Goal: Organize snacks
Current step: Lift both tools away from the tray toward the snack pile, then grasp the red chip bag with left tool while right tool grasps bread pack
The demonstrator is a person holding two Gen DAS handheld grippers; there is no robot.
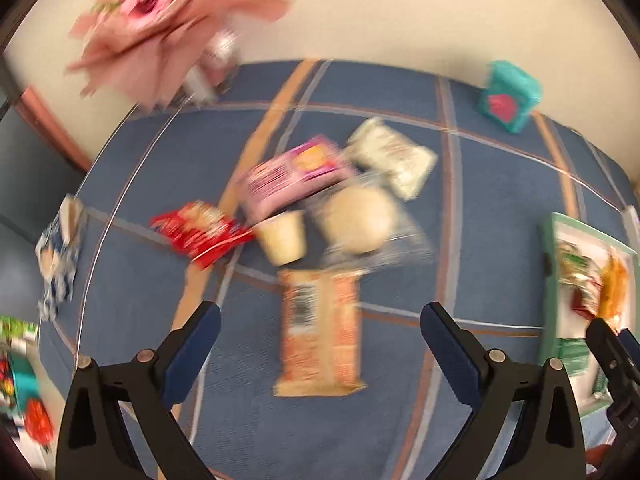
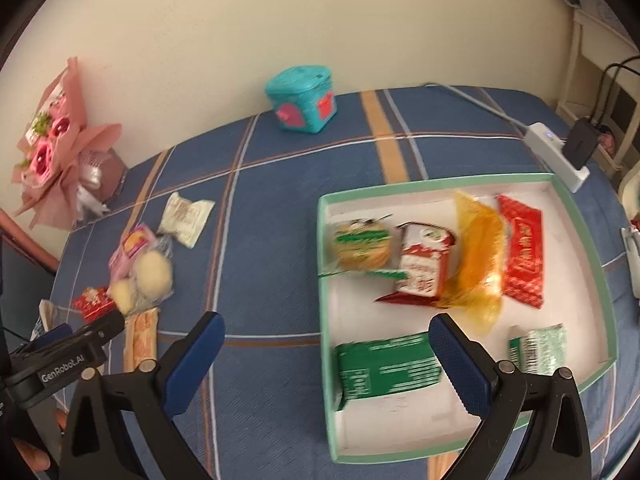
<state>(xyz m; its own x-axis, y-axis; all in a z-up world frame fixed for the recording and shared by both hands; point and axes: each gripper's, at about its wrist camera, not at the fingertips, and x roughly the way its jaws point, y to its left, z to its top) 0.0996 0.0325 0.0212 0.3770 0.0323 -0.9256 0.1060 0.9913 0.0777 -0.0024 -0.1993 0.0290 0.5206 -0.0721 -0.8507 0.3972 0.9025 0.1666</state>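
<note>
Loose snacks lie on a blue plaid cloth: an orange wafer pack (image 1: pixel 318 334) (image 2: pixel 140 338), a clear bag of pale buns (image 1: pixel 356 220) (image 2: pixel 152 272), a pink pack (image 1: pixel 292 172), a red pack (image 1: pixel 200 232) (image 2: pixel 93 300) and a white pack (image 1: pixel 394 156) (image 2: pixel 186 216). My left gripper (image 1: pixel 320 320) is open and empty, just above the wafer pack. My right gripper (image 2: pixel 326 332) is open and empty over the left wall of the green-rimmed white tray (image 2: pixel 324 248) (image 1: pixel 550 280), which holds several snacks, among them a green pack (image 2: pixel 386 364) and a red pack (image 2: pixel 522 252).
A teal box (image 2: pixel 302 98) (image 1: pixel 510 96) stands at the far edge by the wall. A pink flower bouquet (image 2: pixel 52 144) (image 1: pixel 160 20) stands at the far left. A white power strip (image 2: pixel 560 152) with a black plug lies at the far right. The left view is motion-blurred.
</note>
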